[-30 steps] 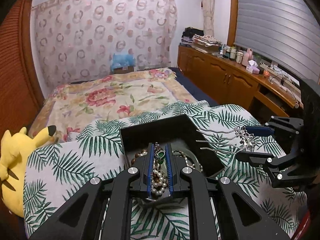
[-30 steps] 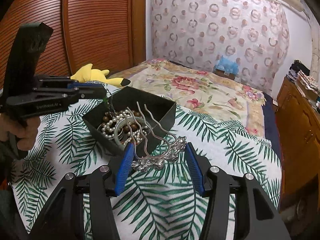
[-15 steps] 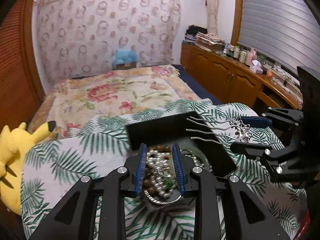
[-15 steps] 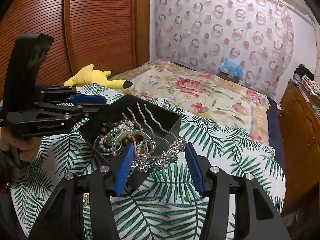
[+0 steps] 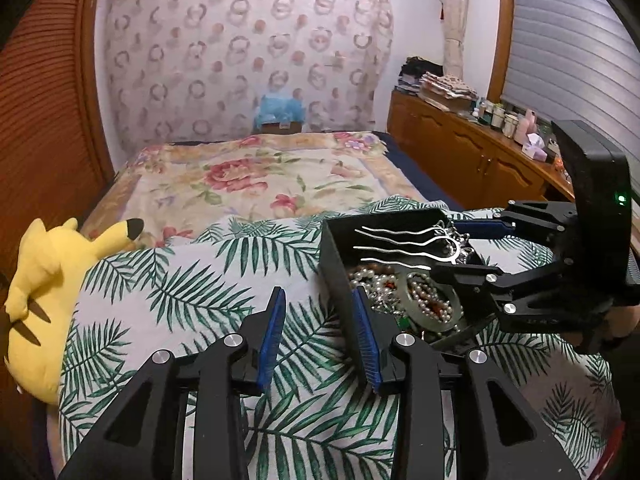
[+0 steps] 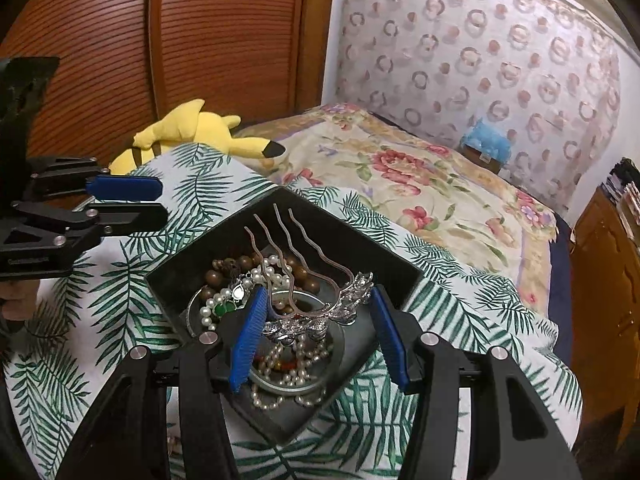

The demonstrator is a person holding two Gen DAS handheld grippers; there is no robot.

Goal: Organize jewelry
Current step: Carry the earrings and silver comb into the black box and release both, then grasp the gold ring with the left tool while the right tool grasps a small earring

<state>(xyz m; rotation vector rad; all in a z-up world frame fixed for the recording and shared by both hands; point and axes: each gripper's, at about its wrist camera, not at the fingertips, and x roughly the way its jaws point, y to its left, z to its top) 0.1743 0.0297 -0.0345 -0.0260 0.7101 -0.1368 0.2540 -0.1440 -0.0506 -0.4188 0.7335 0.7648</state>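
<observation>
A black box (image 6: pixel 172 292) sits on the palm-leaf cloth (image 5: pixel 192 280) and holds pearl strands (image 6: pixel 280 360), brown wooden beads (image 6: pixel 224 268) and a pale bangle. My right gripper (image 6: pixel 318 296) is shut on a silver hair comb (image 6: pixel 312 320) above the box, its wavy prongs pointing away. In the left wrist view the comb (image 5: pixel 400 248) hovers over the box (image 5: pixel 336 256) in that right gripper (image 5: pixel 468 248). My left gripper (image 5: pixel 318 300) is beside the box's left corner. Its jaws are opening with nothing between them. From the right wrist the left gripper (image 6: pixel 160 200) is at far left.
A yellow plush toy (image 5: pixel 44 280) lies at the cloth's left edge by the slatted wooden doors (image 6: pixel 200 40). A floral bedspread (image 5: pixel 260 176) stretches beyond. A wooden cabinet (image 5: pixel 460 152) with bottles runs along the right. A person's hand (image 6: pixel 16 304) holds the left gripper.
The left gripper let the pearl strand drop into the box, opened and moved left off the box. The right gripper carried the comb over the box.
</observation>
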